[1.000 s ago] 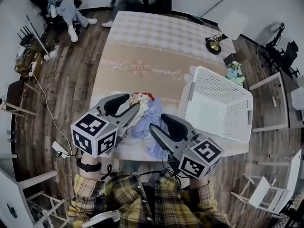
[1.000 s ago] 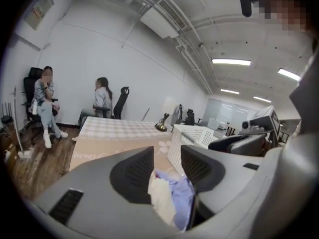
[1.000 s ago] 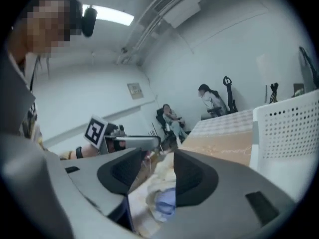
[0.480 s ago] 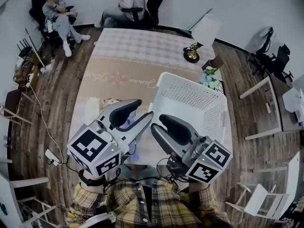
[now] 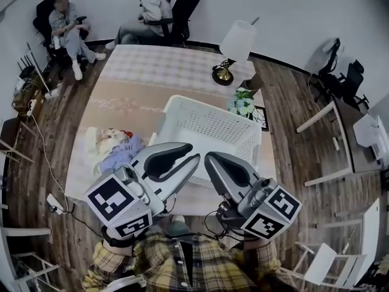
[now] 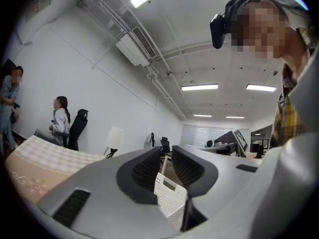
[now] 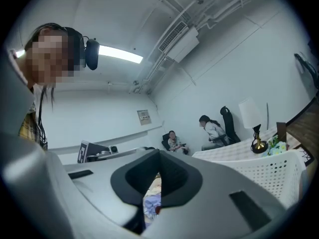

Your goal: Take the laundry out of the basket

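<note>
Item: heap of pastel mixed laundry [image 5: 112, 151]. Lies on the beige-clothed table [image 5: 140, 90], outside and left of the white perforated plastic basket [image 5: 206, 126], which looks empty.
Left gripper [image 5: 196, 159]: nearer the heap; jaws closing, nothing between them.
Right gripper [image 5: 208, 159]: jaws together, empty, over the basket's near wall.

Table [image 5: 141, 96], white basket [image 5: 203, 121], laundry heap [image 5: 113, 151], lamp [image 5: 223, 72]

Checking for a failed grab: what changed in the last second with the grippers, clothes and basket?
Both grippers drew back from the blue-and-cream laundry pile toward the person, holding nothing. The right gripper shut empty; the left gripper's jaws are closing on nothing. The pile stayed on the beige-clothed table, left of the white perforated plastic basket.
</note>
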Action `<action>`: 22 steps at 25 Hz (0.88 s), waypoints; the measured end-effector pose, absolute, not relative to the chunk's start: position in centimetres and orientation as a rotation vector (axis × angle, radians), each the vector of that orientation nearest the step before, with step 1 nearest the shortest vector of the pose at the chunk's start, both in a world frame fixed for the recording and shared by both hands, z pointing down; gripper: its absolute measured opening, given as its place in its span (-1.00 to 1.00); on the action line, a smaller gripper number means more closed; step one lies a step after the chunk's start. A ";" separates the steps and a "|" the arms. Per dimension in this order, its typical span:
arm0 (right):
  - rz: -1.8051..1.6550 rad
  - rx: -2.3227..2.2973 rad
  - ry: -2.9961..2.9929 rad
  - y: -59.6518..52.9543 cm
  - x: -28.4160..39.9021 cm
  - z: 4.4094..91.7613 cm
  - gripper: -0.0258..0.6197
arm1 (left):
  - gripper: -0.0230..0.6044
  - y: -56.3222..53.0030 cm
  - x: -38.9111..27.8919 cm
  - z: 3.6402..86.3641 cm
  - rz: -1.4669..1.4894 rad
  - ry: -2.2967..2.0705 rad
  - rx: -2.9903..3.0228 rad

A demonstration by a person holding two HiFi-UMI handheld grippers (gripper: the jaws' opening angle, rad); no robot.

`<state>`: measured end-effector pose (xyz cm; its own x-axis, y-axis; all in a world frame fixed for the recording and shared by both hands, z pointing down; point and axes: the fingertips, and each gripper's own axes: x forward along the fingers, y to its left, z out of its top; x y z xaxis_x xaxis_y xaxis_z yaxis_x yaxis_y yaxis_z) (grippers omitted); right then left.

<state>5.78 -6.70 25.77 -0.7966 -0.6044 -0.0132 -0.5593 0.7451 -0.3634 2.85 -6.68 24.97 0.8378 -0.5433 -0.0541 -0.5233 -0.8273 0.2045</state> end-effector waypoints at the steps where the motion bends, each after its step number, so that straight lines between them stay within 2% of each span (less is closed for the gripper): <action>1: -0.525 -0.940 2.805 -6.7 6.3 25.6 -0.93 | -0.69 -6.5 3.4 24.8 -0.167 -0.824 2.839; 4: -0.539 -0.936 2.775 -6.7 7.1 25.2 -0.93 | -0.90 -6.3 4.2 24.4 -0.187 -0.811 2.835; 22: -0.502 -0.987 2.748 -9.1 7.2 24.3 -0.93 | -0.90 -8.9 4.6 23.4 -0.163 -0.755 2.856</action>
